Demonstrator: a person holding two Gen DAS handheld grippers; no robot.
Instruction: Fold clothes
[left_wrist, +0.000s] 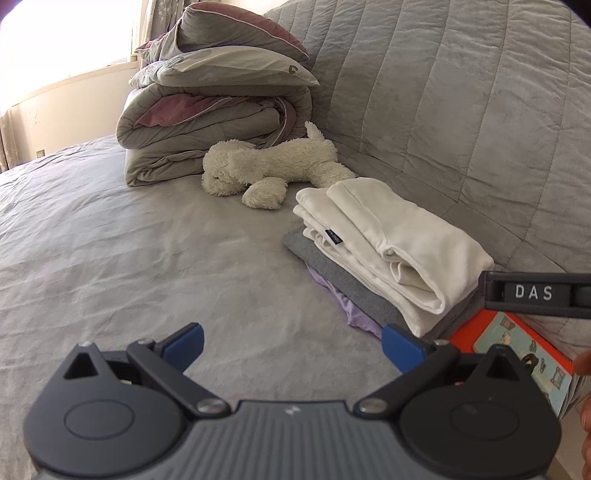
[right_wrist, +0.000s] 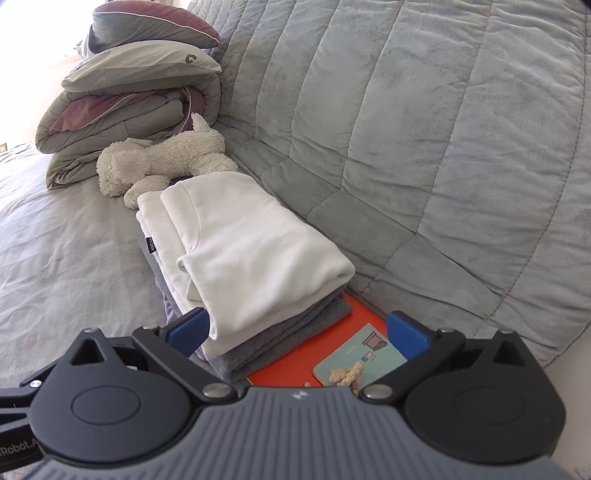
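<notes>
Left wrist view: grey bed (left_wrist: 110, 236), quilted headboard cover (left_wrist: 461, 110) behind. Bedding stack (left_wrist: 207, 110) far off, plush dog (left_wrist: 273, 166) before it. Folded white garment (left_wrist: 391, 236) tops grey and lilac pieces, beside an orange book (right_wrist: 295, 365). Left tongs (left_wrist: 291, 347) spread wide, empty, low over sheet. Right tongs (right_wrist: 297, 332) likewise released, nearing the pile's front edge.

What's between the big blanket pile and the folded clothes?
A white plush toy lies on the bed between the blanket pile and the folded clothes. Both views show it.
</notes>
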